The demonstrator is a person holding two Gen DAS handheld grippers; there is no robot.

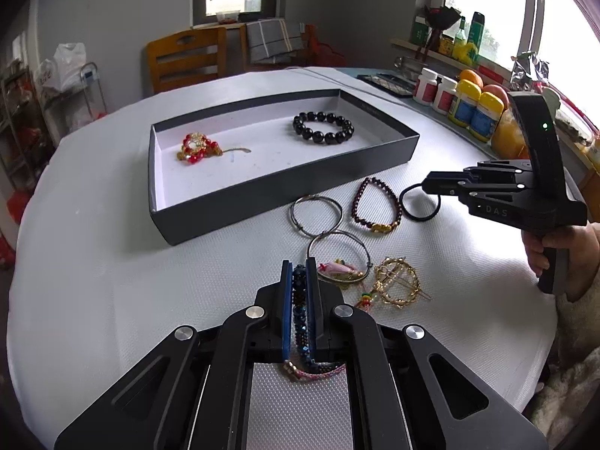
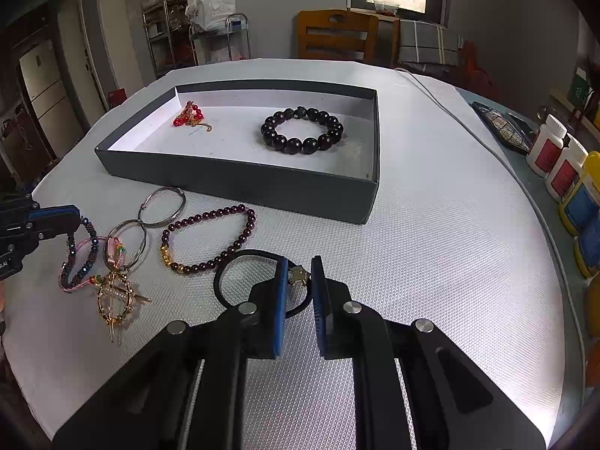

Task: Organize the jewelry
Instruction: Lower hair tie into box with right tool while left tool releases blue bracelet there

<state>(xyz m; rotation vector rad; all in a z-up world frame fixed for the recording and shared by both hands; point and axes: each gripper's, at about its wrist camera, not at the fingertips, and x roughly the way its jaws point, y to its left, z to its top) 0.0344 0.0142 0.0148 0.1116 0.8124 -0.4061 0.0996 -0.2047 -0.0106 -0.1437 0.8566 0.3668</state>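
My left gripper (image 1: 299,264) is shut on a blue beaded bracelet (image 1: 299,300), whose pink cord end hangs under the fingers. My right gripper (image 2: 300,273) is shut on a black hair tie (image 2: 243,252) at its gold star charm (image 2: 296,275). The loop rests on the white table mat. Behind both stands a dark grey tray (image 1: 285,191) with a white floor. It holds a black bead bracelet (image 1: 323,127) and a red and gold piece (image 1: 197,148). From the right wrist view the left gripper (image 2: 77,217) is at the far left with the blue bracelet (image 2: 88,247).
Between tray and grippers lie two silver bangles (image 1: 317,210), a garnet bracelet (image 1: 377,206), a bangle with a pink charm (image 1: 339,262) and a round gold hair clip (image 1: 397,285). Bottles (image 1: 465,105) line the table's right edge. A wooden chair (image 1: 185,56) stands behind.
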